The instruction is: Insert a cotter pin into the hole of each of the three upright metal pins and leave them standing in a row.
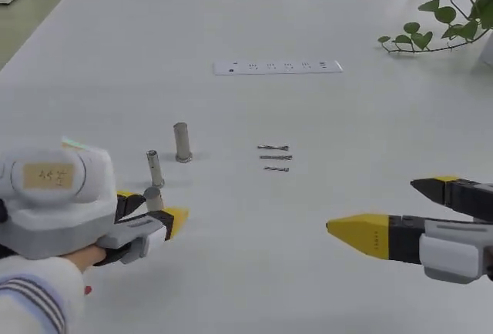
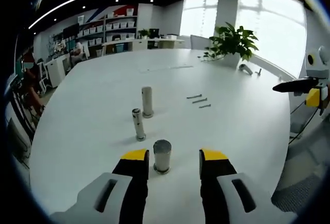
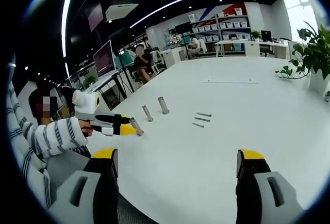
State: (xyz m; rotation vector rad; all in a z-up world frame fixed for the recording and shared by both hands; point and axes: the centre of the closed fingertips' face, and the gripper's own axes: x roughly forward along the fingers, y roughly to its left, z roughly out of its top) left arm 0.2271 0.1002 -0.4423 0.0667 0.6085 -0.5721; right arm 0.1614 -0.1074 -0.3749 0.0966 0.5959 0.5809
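Observation:
Three upright metal pins stand on the white table (image 1: 254, 265): a far one (image 1: 182, 142), a middle one (image 1: 154, 168) and a near one (image 1: 153, 198). My left gripper (image 1: 154, 209) is open with the near pin (image 2: 162, 155) between its jaws, a gap showing on each side. The other two pins (image 2: 147, 101) (image 2: 138, 124) stand beyond it. Three cotter pins (image 1: 275, 158) lie flat to the right of the metal pins. My right gripper (image 1: 373, 205) hovers open at the lower right, holding nothing, its view facing the cotter pins (image 3: 202, 119) and the metal pins (image 3: 147, 113).
A white power strip (image 1: 277, 67) lies farther back on the table. A potted plant (image 1: 454, 11) trails over the far right corner. Bare tabletop stretches between the cotter pins and my right gripper. A person (image 3: 139, 59) sits at a desk in the background.

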